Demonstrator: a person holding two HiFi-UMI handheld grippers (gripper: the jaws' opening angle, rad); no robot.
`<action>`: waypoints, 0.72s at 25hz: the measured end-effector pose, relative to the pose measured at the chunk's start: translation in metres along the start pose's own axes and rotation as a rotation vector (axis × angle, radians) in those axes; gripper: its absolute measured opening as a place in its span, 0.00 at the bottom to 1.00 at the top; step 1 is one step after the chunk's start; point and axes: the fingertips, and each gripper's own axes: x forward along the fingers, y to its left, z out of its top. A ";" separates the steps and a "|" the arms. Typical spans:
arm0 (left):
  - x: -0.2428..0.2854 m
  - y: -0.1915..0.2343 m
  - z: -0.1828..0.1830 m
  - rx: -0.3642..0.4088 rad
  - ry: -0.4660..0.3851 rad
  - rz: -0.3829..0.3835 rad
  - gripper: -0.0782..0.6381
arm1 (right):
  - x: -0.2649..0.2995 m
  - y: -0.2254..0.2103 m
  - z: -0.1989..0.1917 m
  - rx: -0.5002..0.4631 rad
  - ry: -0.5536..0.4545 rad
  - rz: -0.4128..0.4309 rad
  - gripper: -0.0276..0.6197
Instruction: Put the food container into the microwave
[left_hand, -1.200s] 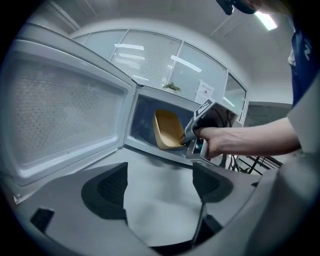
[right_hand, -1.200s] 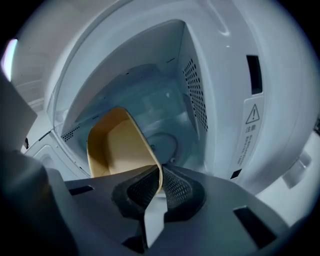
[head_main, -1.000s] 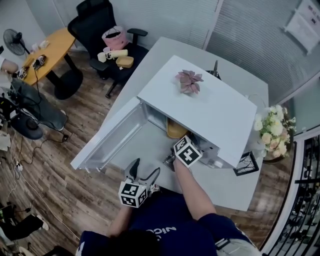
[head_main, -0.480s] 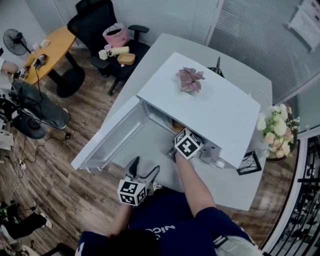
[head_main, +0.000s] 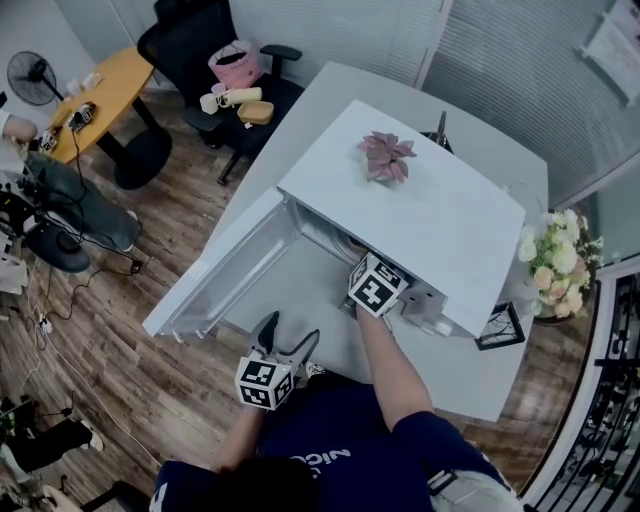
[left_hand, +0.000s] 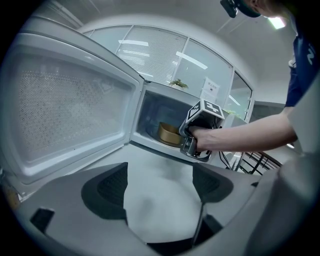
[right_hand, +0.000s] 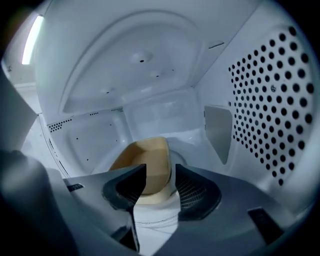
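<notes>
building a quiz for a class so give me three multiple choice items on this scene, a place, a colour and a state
1. Where is the food container? A on the floor B inside the microwave C atop the microwave
2. What colour is the plant on the microwave? A pink B blue C yellow
3. How is the left gripper? A open, empty B shut on a cup C shut on the door
B, it sits in the cavity; A, its leaves show pink; A, its jaws stand apart with nothing between.

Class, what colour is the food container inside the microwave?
Tan-yellow; the food container shows best in the right gripper view.
</notes>
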 end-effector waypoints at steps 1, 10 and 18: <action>0.000 0.001 0.000 0.002 0.000 0.001 0.65 | 0.001 0.001 -0.001 -0.008 0.001 0.005 0.35; -0.005 0.007 0.003 0.002 -0.013 0.014 0.65 | -0.011 0.022 0.011 -0.108 -0.083 0.131 0.58; -0.006 0.000 0.007 0.010 -0.038 -0.006 0.65 | -0.041 0.035 0.015 -0.165 -0.111 0.230 0.60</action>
